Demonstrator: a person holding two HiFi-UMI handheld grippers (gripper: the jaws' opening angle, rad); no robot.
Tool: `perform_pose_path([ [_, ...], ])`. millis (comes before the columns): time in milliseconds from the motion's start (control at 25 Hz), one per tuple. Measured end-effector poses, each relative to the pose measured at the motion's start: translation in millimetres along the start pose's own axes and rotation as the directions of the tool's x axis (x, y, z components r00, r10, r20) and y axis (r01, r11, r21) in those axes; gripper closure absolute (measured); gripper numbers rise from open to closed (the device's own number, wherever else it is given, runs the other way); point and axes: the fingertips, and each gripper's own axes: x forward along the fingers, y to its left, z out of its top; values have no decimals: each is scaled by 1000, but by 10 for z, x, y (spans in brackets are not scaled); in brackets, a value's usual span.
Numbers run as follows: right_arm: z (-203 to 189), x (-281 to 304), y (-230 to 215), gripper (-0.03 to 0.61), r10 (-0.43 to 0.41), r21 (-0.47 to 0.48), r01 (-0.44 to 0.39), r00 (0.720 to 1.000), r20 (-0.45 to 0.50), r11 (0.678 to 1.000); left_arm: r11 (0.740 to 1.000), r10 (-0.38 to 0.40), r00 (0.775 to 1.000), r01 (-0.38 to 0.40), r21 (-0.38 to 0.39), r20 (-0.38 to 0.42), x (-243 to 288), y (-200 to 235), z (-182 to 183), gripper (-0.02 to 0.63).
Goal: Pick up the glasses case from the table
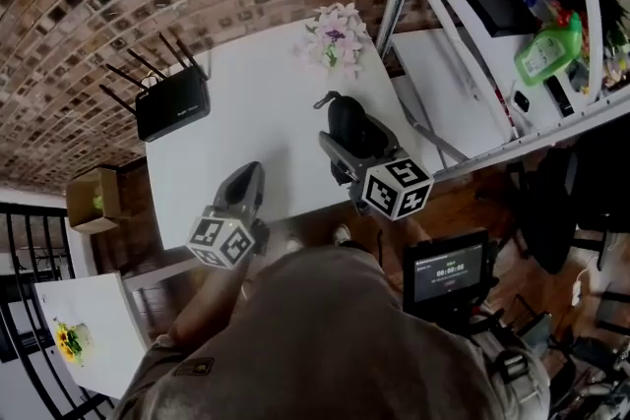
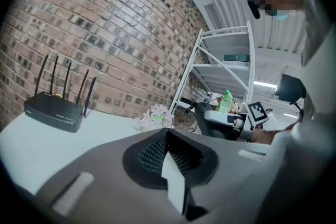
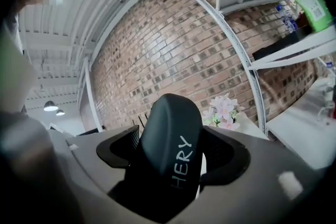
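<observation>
The black glasses case (image 3: 169, 149) with white lettering stands upright between the jaws of my right gripper (image 3: 170, 152), which is shut on it. In the head view the glasses case (image 1: 350, 128) is held above the near right part of the white table (image 1: 256, 103), with the right gripper (image 1: 346, 141) behind it. The left gripper view shows the glasses case (image 2: 205, 119) at the right, lifted off the table. My left gripper (image 1: 246, 182) hovers over the table's near edge, shut with nothing in it (image 2: 169, 157).
A black router (image 1: 169, 103) with several antennas stands at the table's far left. A bunch of pale flowers (image 1: 337, 36) lies at the far right corner. A white metal shelf unit (image 1: 512, 54) with a green bottle (image 1: 547, 52) stands to the right.
</observation>
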Motion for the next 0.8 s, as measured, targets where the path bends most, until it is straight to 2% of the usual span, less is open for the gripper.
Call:
perform_pose_path([
  [320, 109, -236, 233, 196, 91, 162, -111, 988, 124, 981, 1000, -23, 999, 23, 1, 25, -24, -67, 79, 624],
  [800, 61, -254, 323, 196, 114, 183, -136, 986, 124, 974, 999, -36, 999, 36, -5, 21, -14, -60, 60, 624],
])
